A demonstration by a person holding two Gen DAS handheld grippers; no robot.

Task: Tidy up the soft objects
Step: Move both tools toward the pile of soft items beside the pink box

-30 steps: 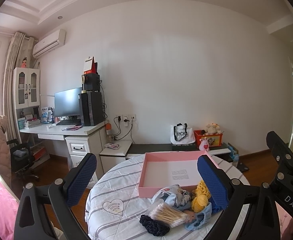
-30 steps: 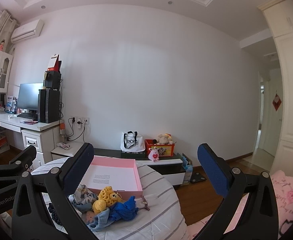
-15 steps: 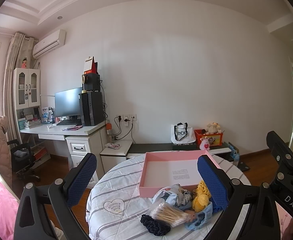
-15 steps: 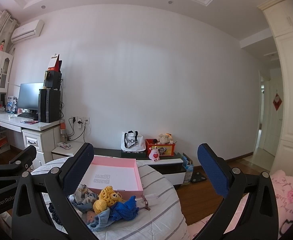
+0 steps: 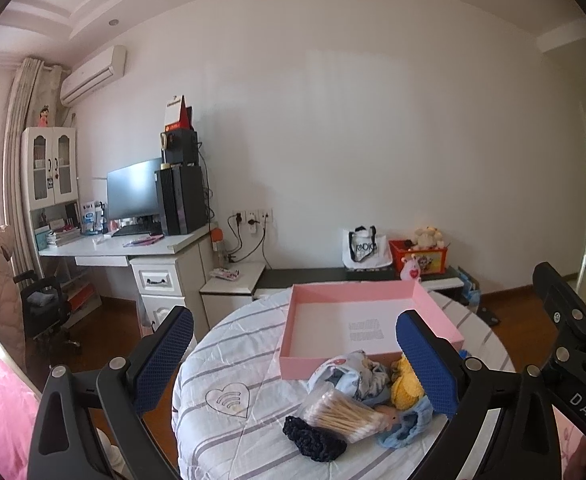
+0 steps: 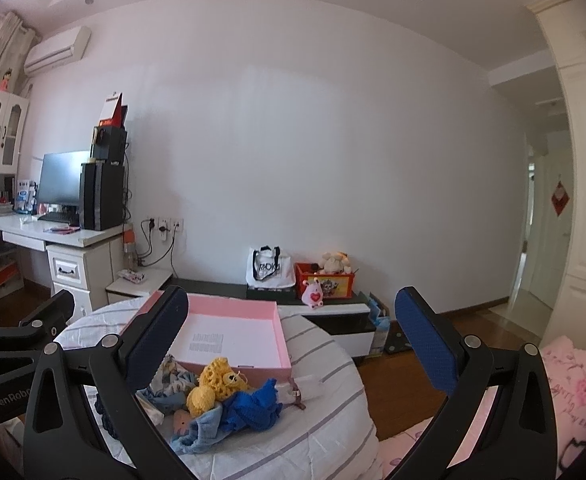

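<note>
Both grippers wide above pile [image 5: 367, 396]

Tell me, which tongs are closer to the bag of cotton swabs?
Left, probably. The left tongs hang open with the clear bag of cotton swabs between their fingers. The right tongs sit further right; their own finger hides the bag.

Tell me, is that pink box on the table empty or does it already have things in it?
Empty: the pink box shows only its bare white floor with a printed label. The soft things lie heaped outside, against its near wall.
</note>
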